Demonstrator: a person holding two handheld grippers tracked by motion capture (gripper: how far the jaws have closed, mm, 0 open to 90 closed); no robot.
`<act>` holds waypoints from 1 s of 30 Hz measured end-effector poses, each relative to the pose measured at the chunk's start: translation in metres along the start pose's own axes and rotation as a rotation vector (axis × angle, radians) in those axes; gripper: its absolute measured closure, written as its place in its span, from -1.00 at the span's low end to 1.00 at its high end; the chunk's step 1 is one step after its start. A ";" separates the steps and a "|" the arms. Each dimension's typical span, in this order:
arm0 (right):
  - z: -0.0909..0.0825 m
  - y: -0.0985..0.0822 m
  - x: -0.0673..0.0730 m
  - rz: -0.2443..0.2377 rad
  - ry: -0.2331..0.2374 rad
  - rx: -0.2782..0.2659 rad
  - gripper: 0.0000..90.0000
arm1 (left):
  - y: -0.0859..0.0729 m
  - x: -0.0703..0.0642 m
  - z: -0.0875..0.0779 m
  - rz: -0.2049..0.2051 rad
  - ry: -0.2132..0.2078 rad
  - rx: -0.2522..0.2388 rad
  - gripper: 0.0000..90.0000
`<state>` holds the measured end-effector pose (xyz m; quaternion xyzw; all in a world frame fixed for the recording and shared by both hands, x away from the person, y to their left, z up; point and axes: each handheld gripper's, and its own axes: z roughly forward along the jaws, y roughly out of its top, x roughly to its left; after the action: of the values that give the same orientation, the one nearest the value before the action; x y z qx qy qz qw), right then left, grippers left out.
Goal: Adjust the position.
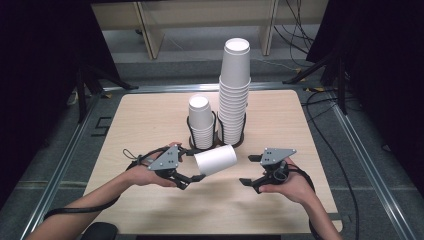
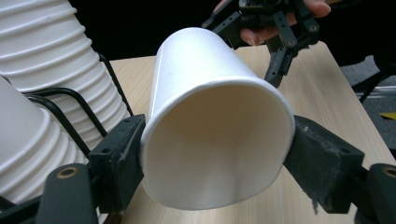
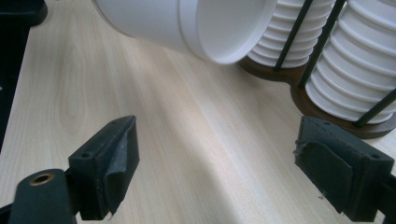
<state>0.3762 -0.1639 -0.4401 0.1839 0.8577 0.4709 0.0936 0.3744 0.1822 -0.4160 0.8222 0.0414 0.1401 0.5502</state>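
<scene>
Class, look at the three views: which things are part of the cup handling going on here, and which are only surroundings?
In the job:
- paper cup, on its side, clamped in the left gripper
- right gripper, open, empty
- tall cup stack
- short cup stack
- wire holder

Just around:
- table
- floor cables

Matt white paper cup [image 2: 210, 126], pale smooth wood-grain table [image 1: 150, 125], black wire rack [image 1: 216, 131] on dark wooden base.
</scene>
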 end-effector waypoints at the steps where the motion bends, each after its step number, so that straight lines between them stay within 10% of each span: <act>1: 0.001 0.001 -0.001 -0.031 0.006 -0.011 -0.68 | 0.000 0.000 0.000 0.004 -0.001 0.002 -0.47; 30: 0.006 0.005 0.007 -0.097 0.099 0.082 -0.66 | 0.007 0.004 -0.004 0.043 -0.046 0.093 -0.48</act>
<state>0.3730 -0.1544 -0.4392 0.1222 0.8877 0.4390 0.0661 0.3763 0.1836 -0.4076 0.8506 0.0173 0.1309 0.5090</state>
